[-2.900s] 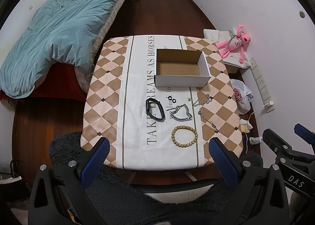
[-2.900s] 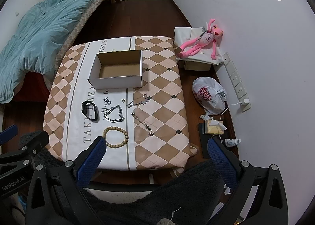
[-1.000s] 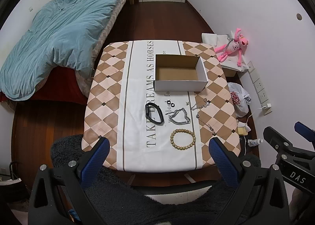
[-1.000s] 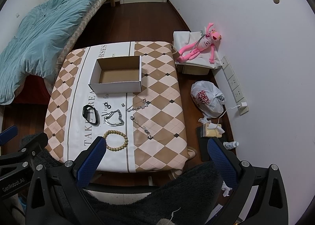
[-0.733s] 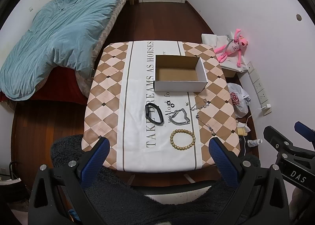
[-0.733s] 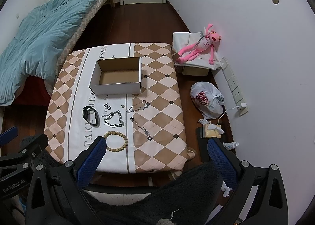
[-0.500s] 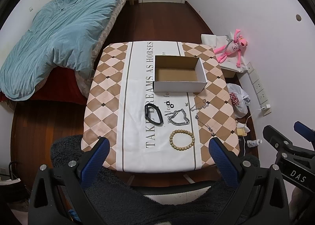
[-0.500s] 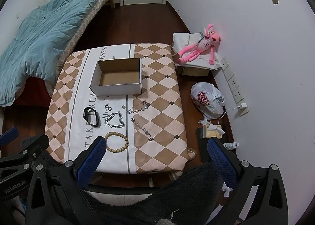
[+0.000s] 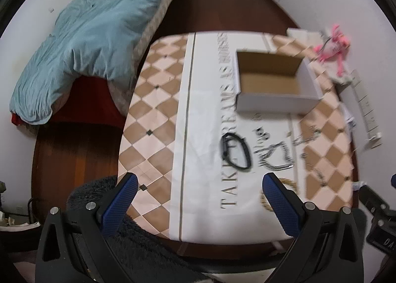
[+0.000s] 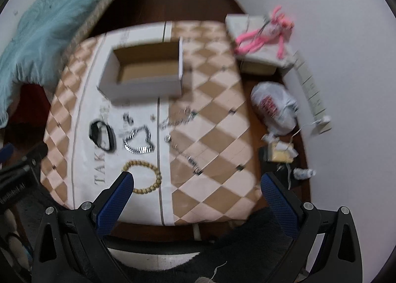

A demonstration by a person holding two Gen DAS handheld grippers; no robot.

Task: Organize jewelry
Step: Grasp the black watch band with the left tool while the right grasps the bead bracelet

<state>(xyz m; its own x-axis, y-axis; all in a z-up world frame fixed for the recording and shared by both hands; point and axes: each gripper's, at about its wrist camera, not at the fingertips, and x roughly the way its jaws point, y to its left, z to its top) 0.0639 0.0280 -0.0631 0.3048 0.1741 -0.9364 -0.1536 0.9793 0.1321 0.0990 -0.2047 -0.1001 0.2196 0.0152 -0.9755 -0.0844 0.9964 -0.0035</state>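
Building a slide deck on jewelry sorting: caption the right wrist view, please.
Open right gripper above wooden bead bracelet, silver chain and black band; cardboard box empty.

Setting: home bedroom. Landmark is the low table under a checkered cloth. Left of it, a bed with a rumpled teal duvet. Beyond it, dark wood floor running to a white door. Right of it, a pink plush toy on a low box, a knotted plastic bag, wall sockets.
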